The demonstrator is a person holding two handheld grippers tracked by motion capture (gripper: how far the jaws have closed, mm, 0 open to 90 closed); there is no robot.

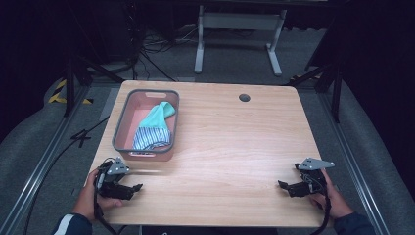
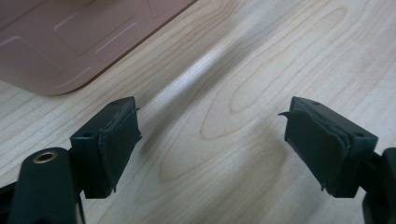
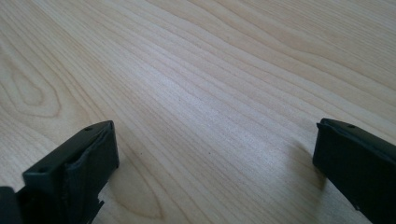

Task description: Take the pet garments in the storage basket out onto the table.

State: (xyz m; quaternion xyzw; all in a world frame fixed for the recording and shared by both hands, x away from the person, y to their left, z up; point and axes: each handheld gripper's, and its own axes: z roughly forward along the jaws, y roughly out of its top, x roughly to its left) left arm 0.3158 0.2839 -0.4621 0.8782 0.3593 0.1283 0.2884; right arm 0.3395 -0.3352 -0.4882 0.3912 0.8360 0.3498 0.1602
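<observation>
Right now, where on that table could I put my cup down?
Anywhere on the bare wood between the pink basket and the right hand-held gripper, up to the cable hole. It is crowded at the left edge: basket with cloths, left hand-held gripper below.

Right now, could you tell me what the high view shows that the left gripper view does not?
The high view alone shows the teal cloth and striped cloth lying inside the pink basket, plus the right tool near the table's right edge. The left gripper view alone shows the left tool close up, jaws apart with nothing between them. Both show the basket and the wooden table.
</observation>
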